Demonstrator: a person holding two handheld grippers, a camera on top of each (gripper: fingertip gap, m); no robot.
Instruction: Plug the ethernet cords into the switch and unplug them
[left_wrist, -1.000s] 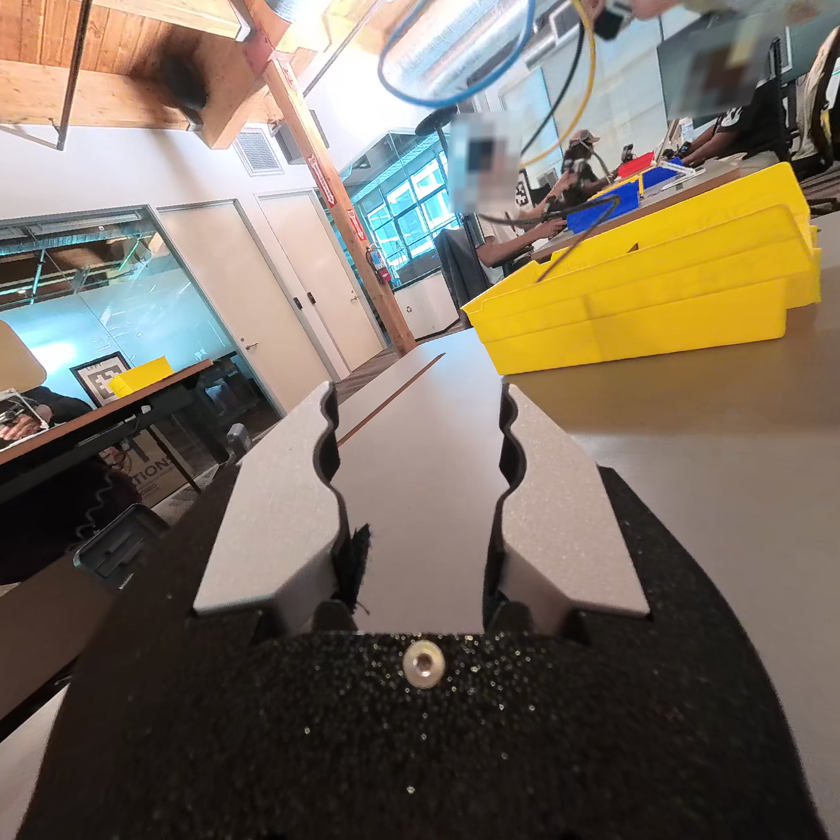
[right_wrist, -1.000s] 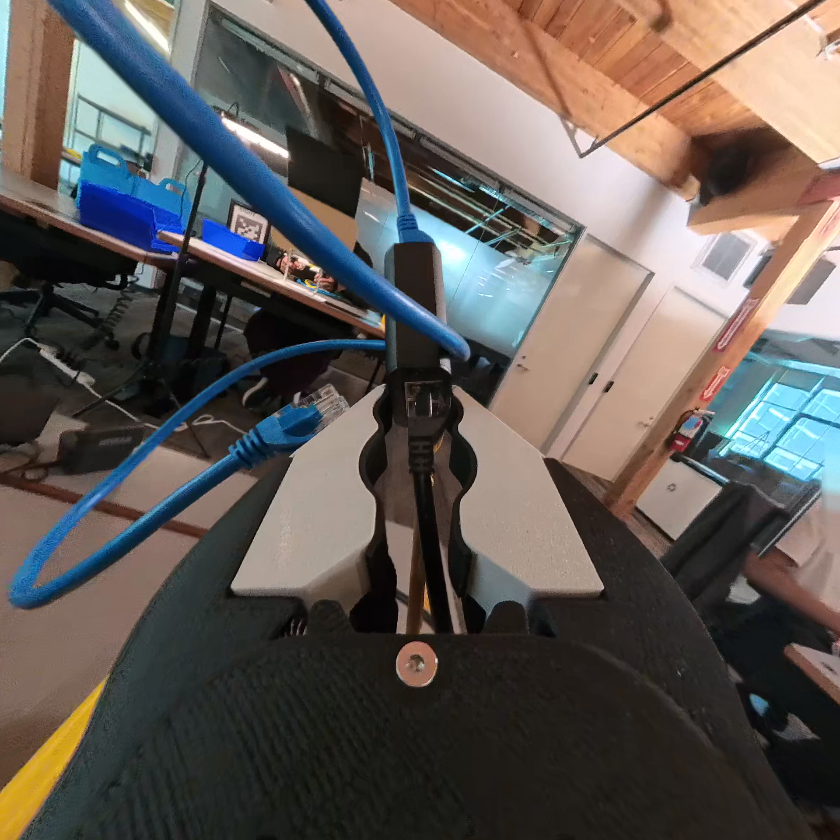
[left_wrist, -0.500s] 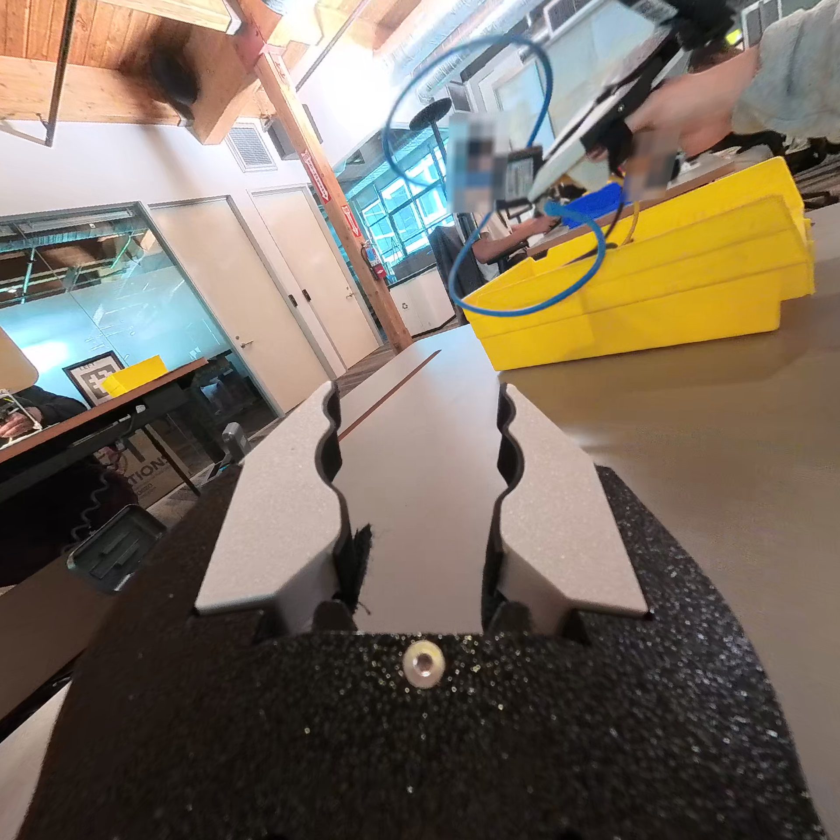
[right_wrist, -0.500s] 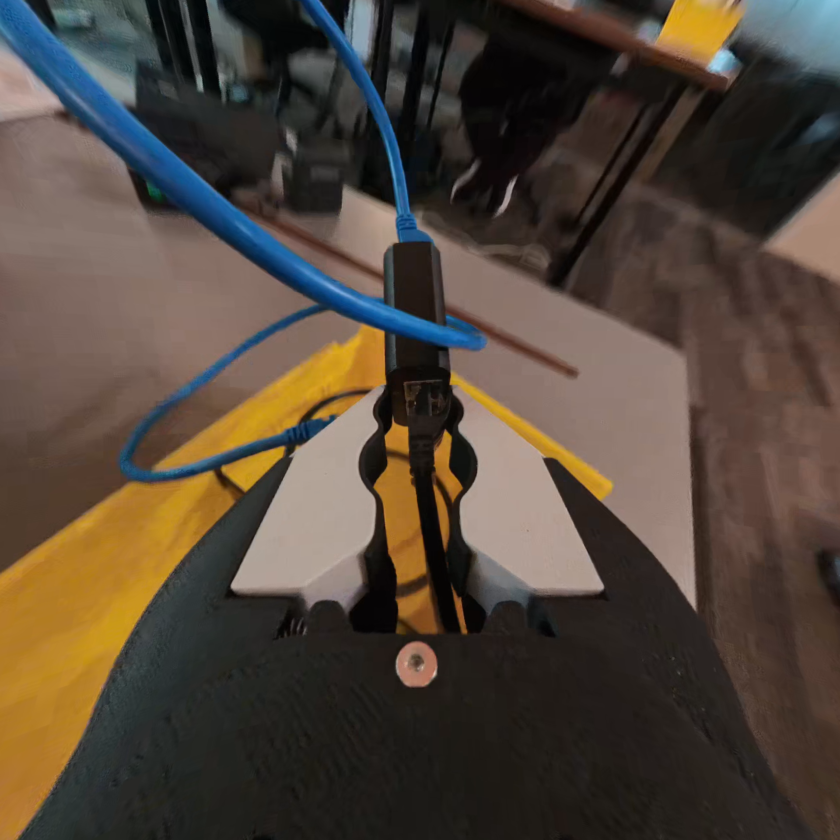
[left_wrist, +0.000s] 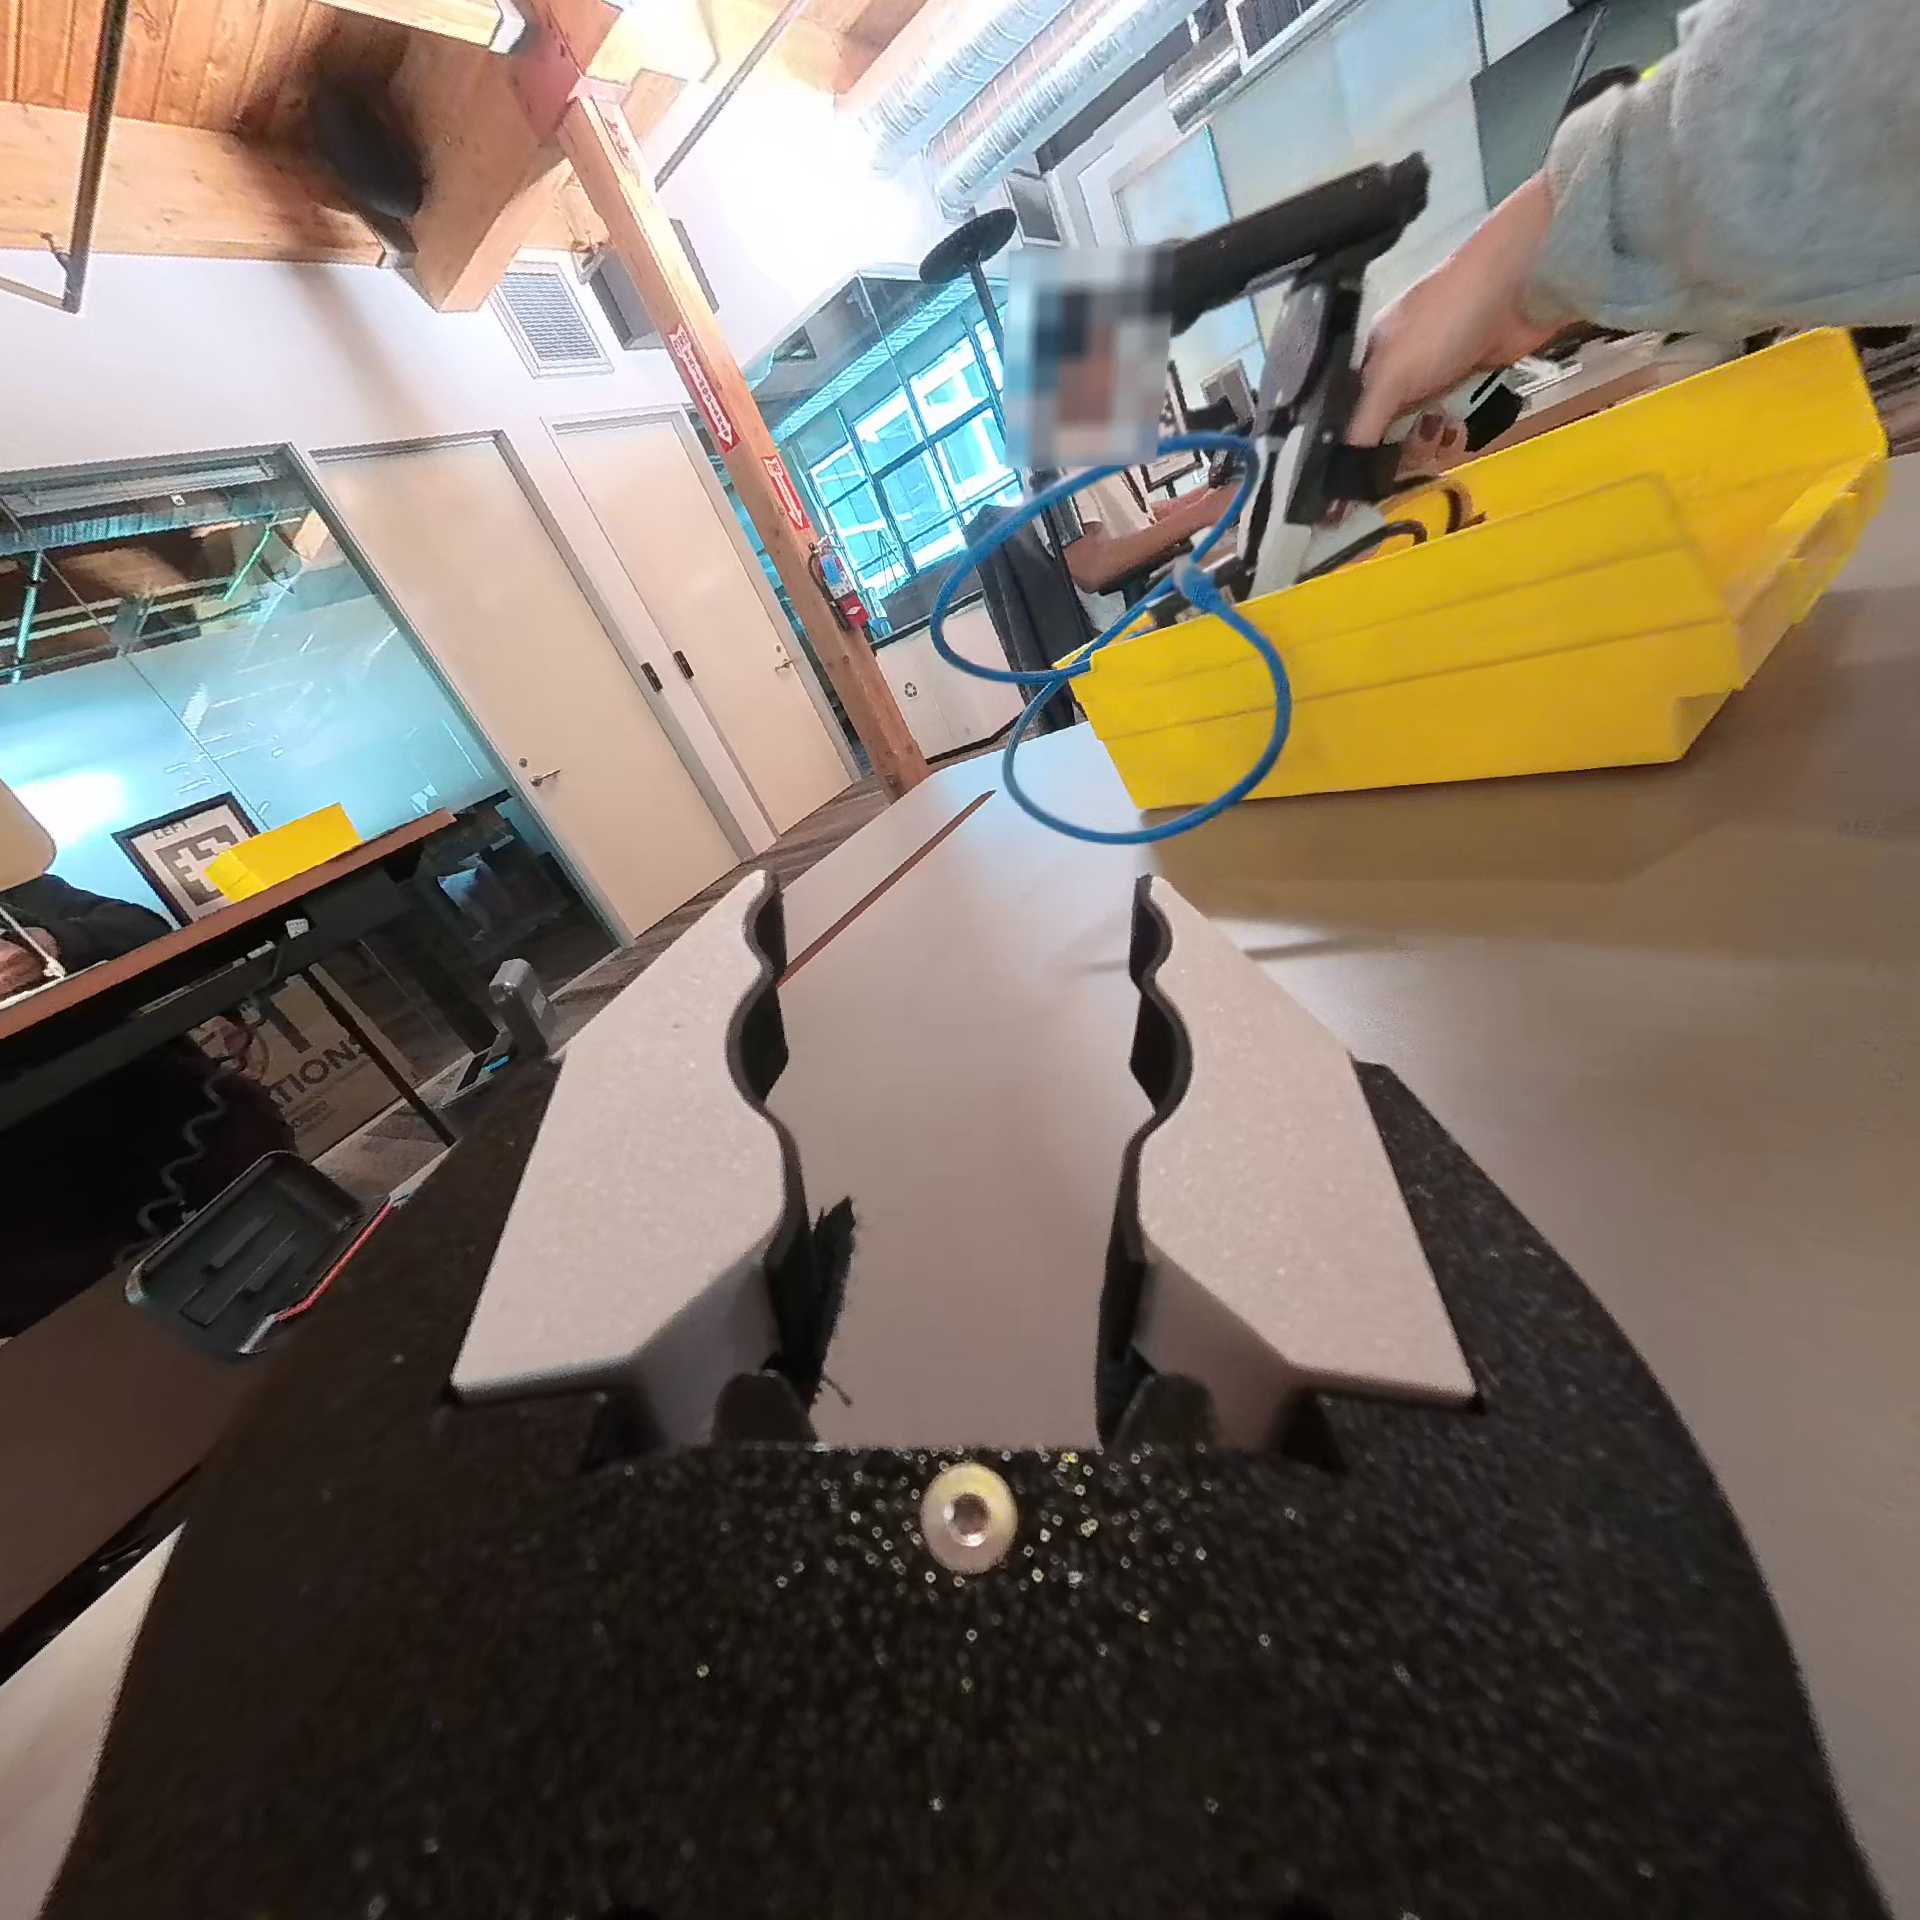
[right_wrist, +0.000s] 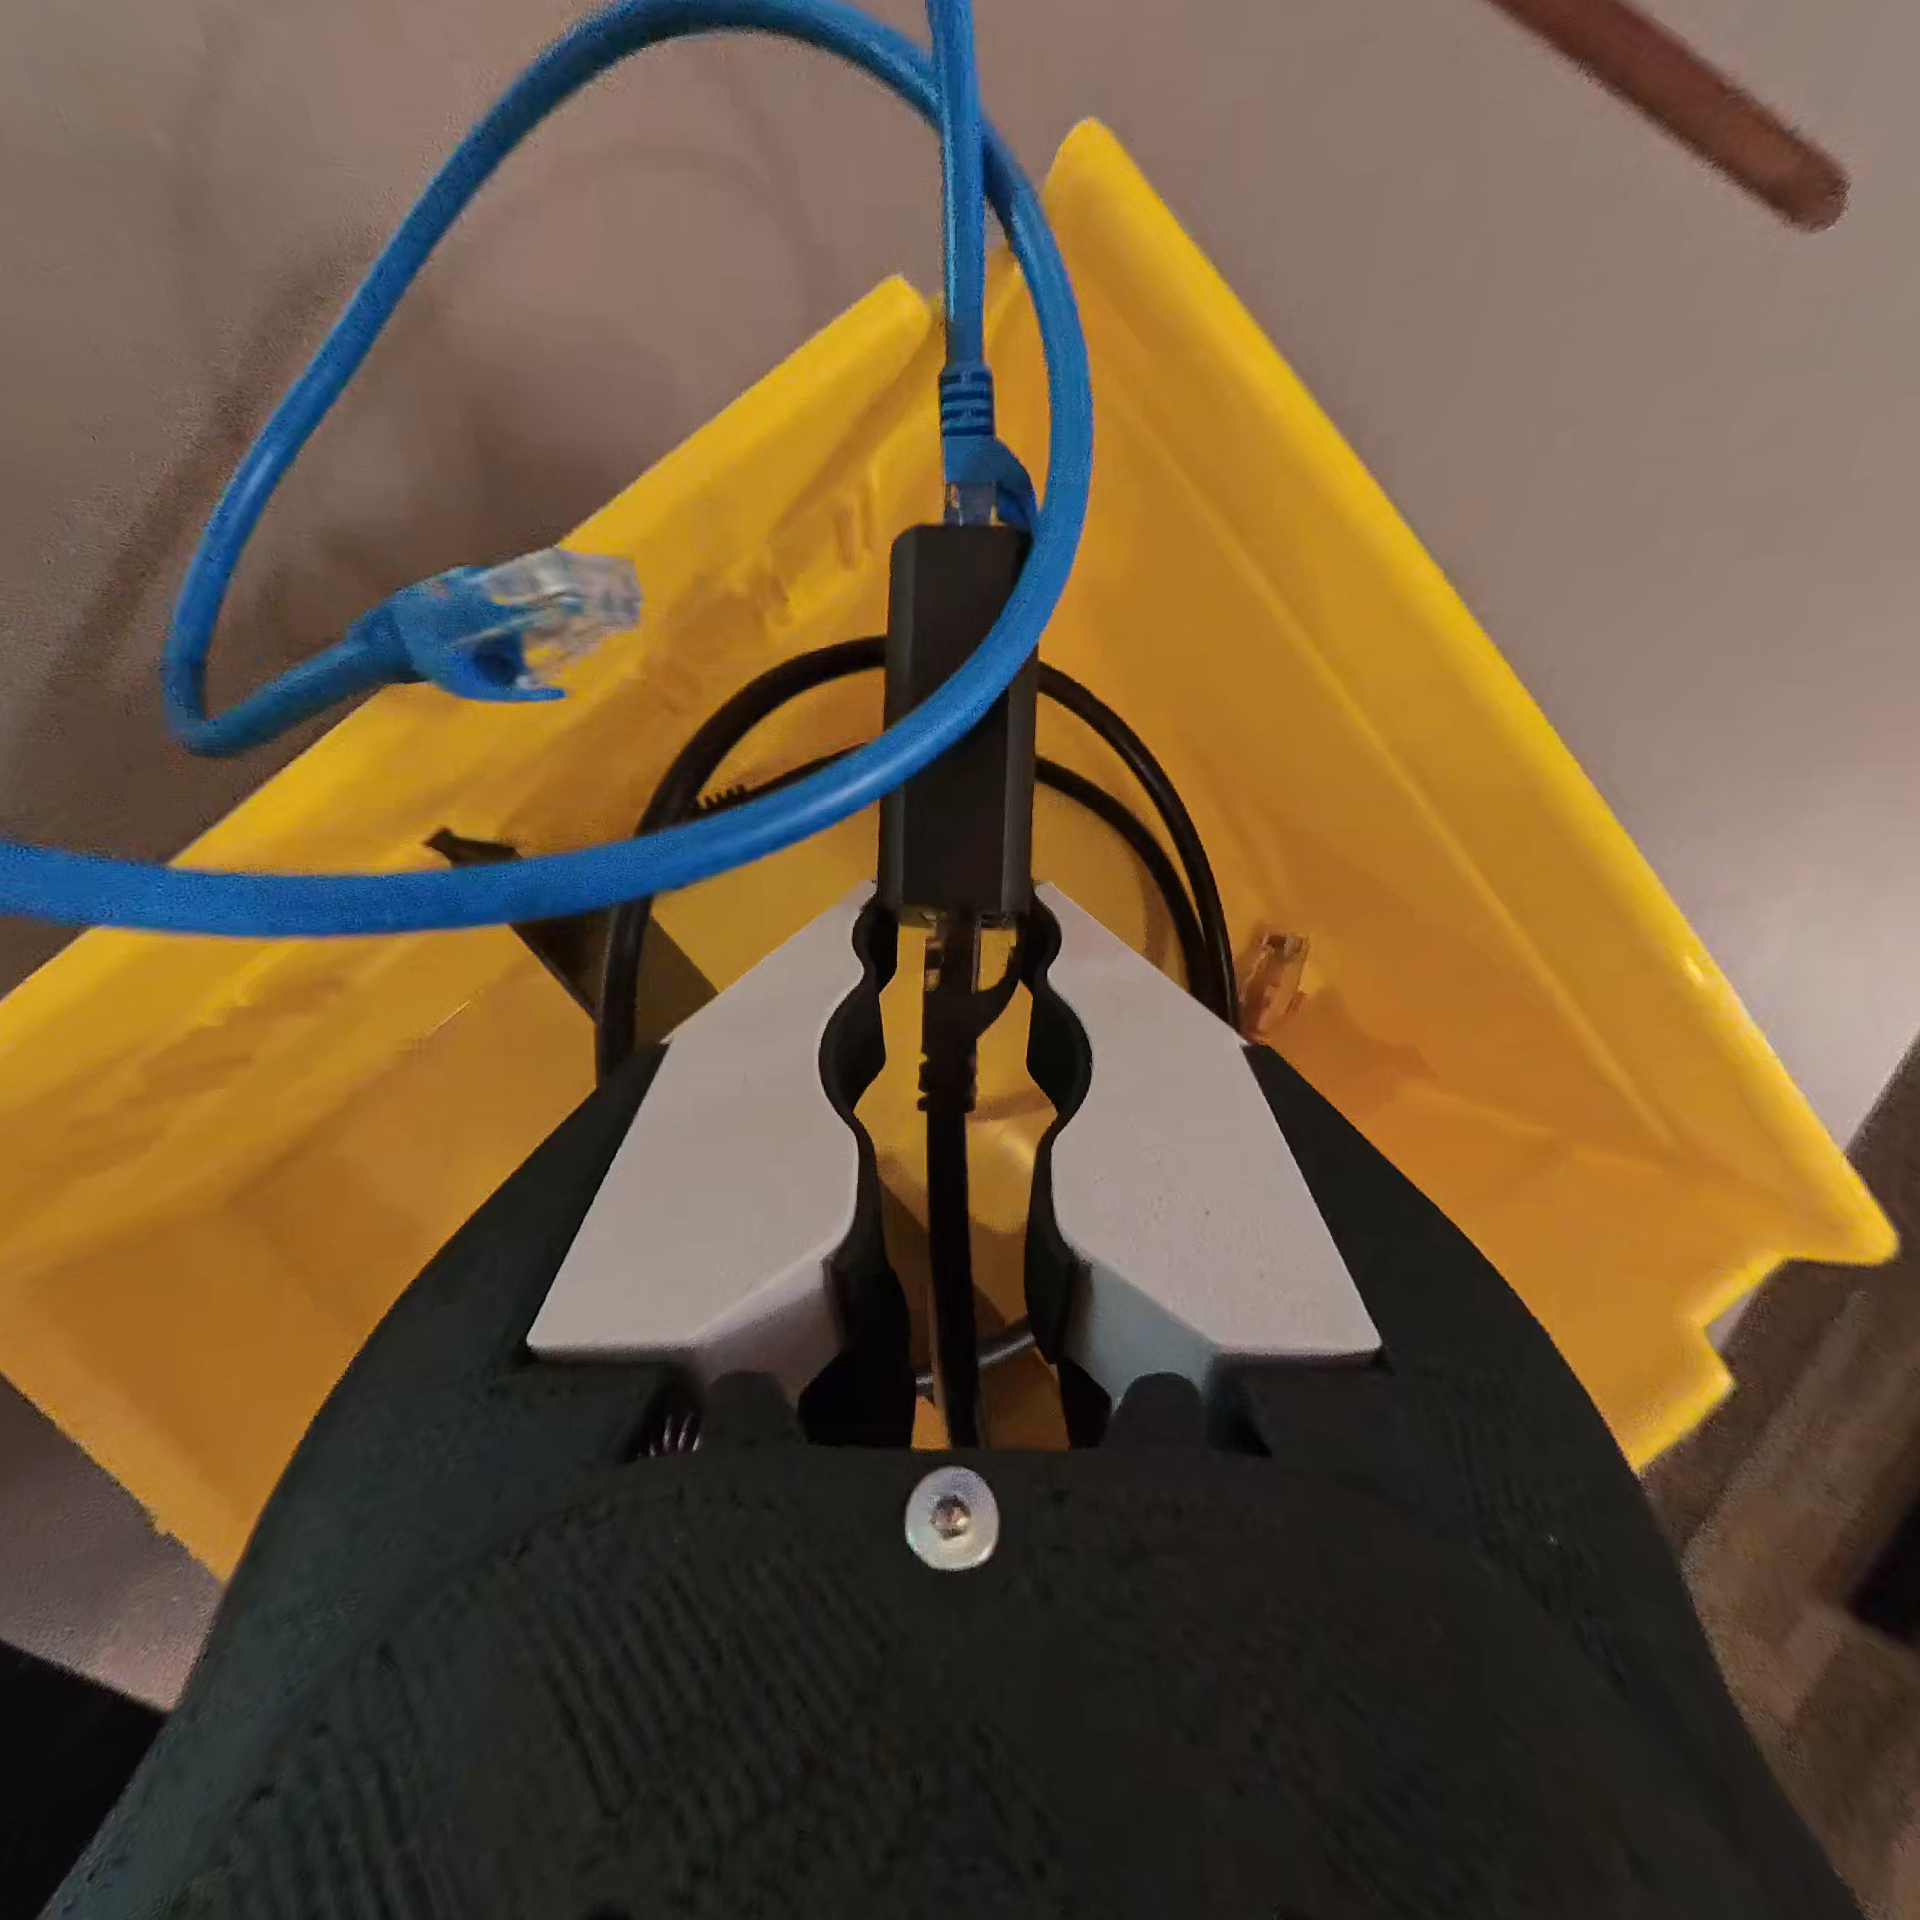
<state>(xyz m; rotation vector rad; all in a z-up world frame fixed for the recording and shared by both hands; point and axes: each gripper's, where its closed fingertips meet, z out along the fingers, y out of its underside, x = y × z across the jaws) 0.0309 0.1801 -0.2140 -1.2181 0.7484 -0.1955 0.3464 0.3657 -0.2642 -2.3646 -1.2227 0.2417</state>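
My right gripper (right_wrist: 956, 920) is shut on the near end of a small black switch (right_wrist: 958, 717) and points down over a yellow bin (right_wrist: 1403, 831). A blue ethernet cord (right_wrist: 964, 405) is plugged into the switch's far end. Its cable loops around the switch, and its free plug (right_wrist: 520, 629) hangs to the left. A black cord (right_wrist: 948, 1101) enters the near end between my fingers. My left gripper (left_wrist: 956, 914) is open and empty, low over the table. Its view shows the right gripper (left_wrist: 1247, 577), a hand holding it and the blue loop (left_wrist: 1143, 831) at the bin (left_wrist: 1507, 675).
A coil of black cord (right_wrist: 1174, 790) and a clear plug (right_wrist: 1278, 977) lie in the bin. The grey table (left_wrist: 1507, 1039) has a dark seam (left_wrist: 883, 894). Other desks, a yellow bin (left_wrist: 281, 857), seated people and doors stand farther off to the left. The gap from one gripper's tips to the other's is roughly 40 cm. From my right tips it is roughly 9 cm to the clear plug (right_wrist: 1278, 977); from my left, 45 cm.
My right gripper has tipped down from facing the room to facing into the yellow bin, carrying the switch and cords lower. The left gripper has stayed put.
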